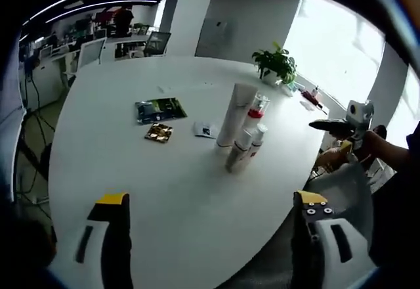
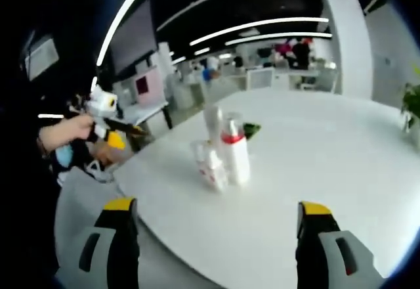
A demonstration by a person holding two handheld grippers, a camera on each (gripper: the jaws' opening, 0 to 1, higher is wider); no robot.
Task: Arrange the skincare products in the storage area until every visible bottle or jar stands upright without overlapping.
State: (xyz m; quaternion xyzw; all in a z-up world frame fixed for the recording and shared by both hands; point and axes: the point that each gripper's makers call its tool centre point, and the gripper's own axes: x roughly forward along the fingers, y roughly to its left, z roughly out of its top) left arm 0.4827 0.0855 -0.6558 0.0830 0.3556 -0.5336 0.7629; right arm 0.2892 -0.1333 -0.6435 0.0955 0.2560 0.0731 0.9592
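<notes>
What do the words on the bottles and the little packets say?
No text can be read here.
Skincare bottles: red marks on the labels, too small and blurred.
Green packet: printing blurred.
Gold packet: pattern, no legible words.
White leaflet: dark print, too small.

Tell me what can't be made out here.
- Left gripper view: labels on the bottles are too small to read, and the tall tube partly hides the bottles behind it.
- Left gripper view: the packets have print too small to read.
- Right gripper view: the bottles are blurred and overlap.
</notes>
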